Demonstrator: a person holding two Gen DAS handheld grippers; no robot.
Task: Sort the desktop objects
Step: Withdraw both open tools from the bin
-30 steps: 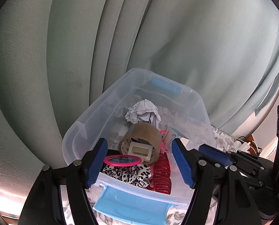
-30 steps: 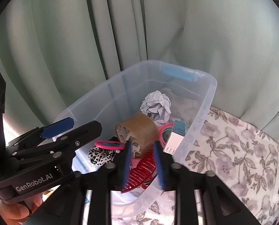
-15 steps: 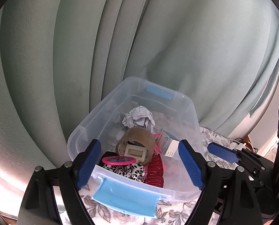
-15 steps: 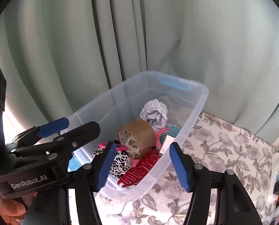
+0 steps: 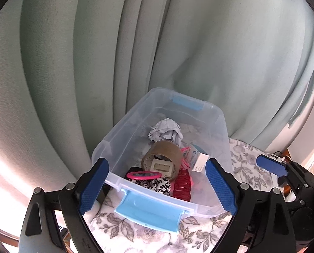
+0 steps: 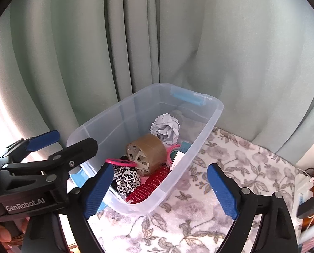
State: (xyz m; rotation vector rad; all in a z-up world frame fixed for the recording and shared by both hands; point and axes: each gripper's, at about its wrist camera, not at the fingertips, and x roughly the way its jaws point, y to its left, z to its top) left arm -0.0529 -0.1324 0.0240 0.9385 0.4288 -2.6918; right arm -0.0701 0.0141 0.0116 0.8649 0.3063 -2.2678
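Note:
A clear plastic bin (image 5: 123,126) (image 6: 199,145) with blue handles stands on the floral cloth. Inside lie a crumpled paper ball (image 5: 165,129) (image 6: 165,129), a brown tape roll (image 5: 163,150) (image 6: 150,147), a red hair claw (image 5: 182,186) (image 6: 148,186), a leopard scrunchie (image 5: 157,186) (image 6: 127,178), a pink oval mirror (image 5: 144,175) (image 6: 121,162) and a small white and blue box (image 5: 198,159) (image 6: 180,152). My left gripper (image 5: 157,186) is open and empty, held back from the bin's near end. My right gripper (image 6: 159,190) is open and empty over the bin's near corner.
Pale green curtains (image 5: 178,42) (image 6: 178,42) hang right behind the bin. The floral cloth (image 6: 230,164) stretches to the right of the bin. A white power strip with cables (image 6: 304,189) lies at the far right. A hand (image 6: 5,234) holds the left gripper's handle.
My right gripper opened and let the red hair claw drop into the bin. Both grippers pulled back and up from the bin, the left opening wider.

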